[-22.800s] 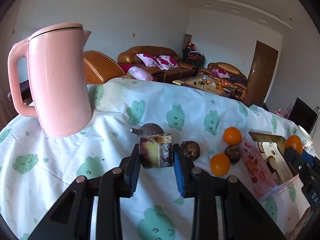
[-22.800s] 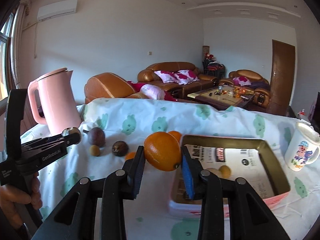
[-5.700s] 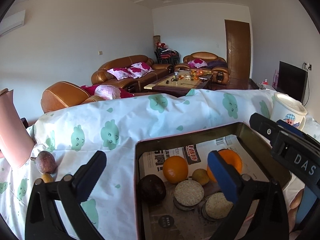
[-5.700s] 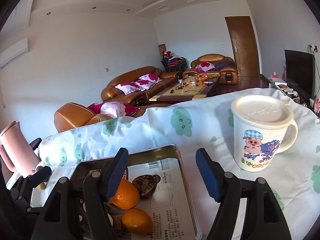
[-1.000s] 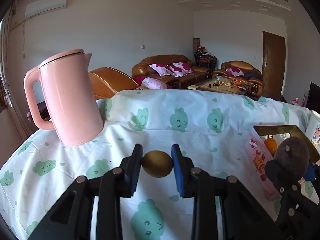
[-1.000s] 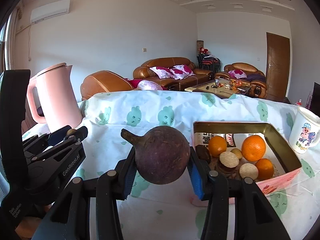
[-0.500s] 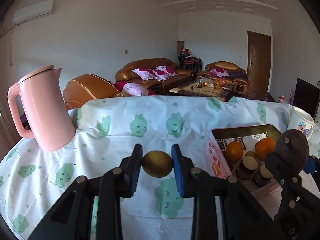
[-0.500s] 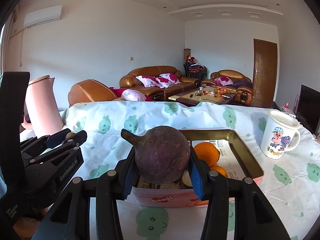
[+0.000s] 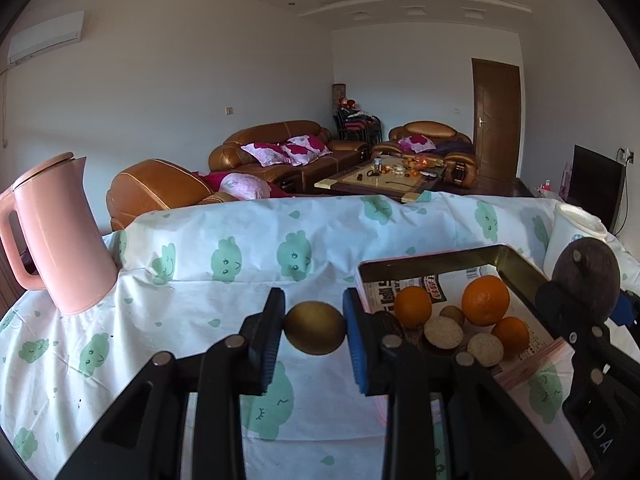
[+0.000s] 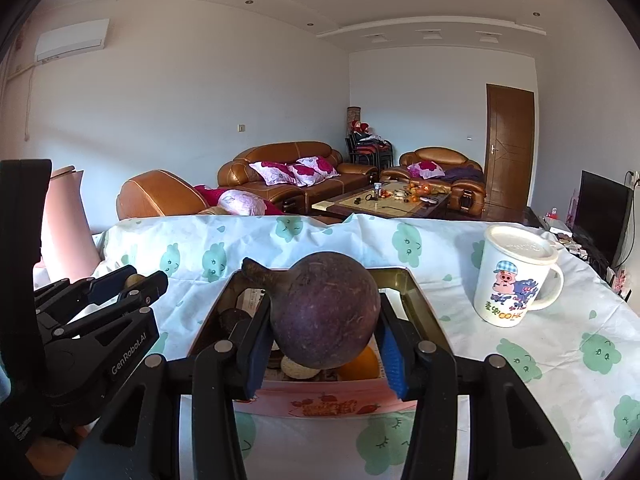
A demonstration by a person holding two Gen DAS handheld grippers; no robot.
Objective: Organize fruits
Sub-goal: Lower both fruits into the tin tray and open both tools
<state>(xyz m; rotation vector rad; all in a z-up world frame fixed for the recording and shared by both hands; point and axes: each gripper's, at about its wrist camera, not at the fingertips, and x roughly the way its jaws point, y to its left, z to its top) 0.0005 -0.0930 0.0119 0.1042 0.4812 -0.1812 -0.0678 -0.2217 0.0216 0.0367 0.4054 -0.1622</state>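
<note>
L gripper [image 9: 314, 330] is clenching a small yellow-green fruit [image 9: 314, 327] between its jaws, w/ the fruit sitting mid-pad & held above the counter [image 9: 192, 320]. R gripper [image 10: 323, 334] is gripping a big dark purple fruit [image 10: 324, 314] (stub stem pointing left of the jaws), pads pressing both flanks.

Half a sec ago both views were aimed more at the cloth short of the box; now the tin box [image 9: 520, 262] is lying just right of the L jaws, & the R jaws are hanging over the box's near wall, purple fruit directly above the contents. So both hands are closing in on the drop, R further along, L not yet over the rim.

Beyond the jaws, inside the box: oranges [image 9: 485, 300], pale round discs [image 9: 443, 333] & a dark fruit at the near-left corner, partly hidden behind the L jaw. Room for the purple one is looking tight; prob. it's going to rest on top of others.

Further out: pink kettle [image 9: 60, 236] far left of the L jaws, cartoon mug [image 10: 514, 280] right of the R jaws. No loose fruit is showing on the cloth, so these two look like the last.
</note>
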